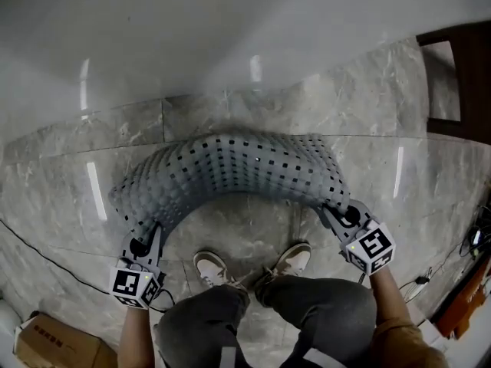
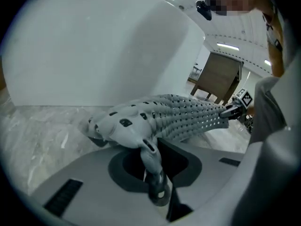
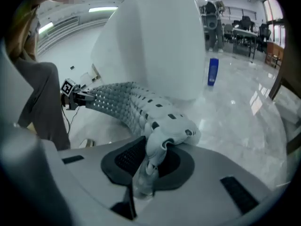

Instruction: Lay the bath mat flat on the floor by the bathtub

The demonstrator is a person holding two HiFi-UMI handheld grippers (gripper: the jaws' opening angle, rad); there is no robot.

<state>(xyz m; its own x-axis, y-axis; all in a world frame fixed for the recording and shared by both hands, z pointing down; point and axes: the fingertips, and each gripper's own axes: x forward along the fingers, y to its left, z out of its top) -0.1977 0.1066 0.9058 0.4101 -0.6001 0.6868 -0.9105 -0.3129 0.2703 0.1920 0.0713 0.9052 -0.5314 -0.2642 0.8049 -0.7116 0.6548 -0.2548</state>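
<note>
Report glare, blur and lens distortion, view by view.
Head view: bright light streaks glare on the glossy floor, tile seams bow, and the bath mat is fairly sharp. Left gripper view: dark round vignette, the bathtub wall is featureless white, and the foreground mat corner is soft. Right gripper view: same vignette, the bathtub bulges, with reflections on the floor at right.

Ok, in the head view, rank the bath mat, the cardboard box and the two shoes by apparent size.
Largest: bath mat
cardboard box, cut off at the edge
left shoe and right shoe, alike
</note>
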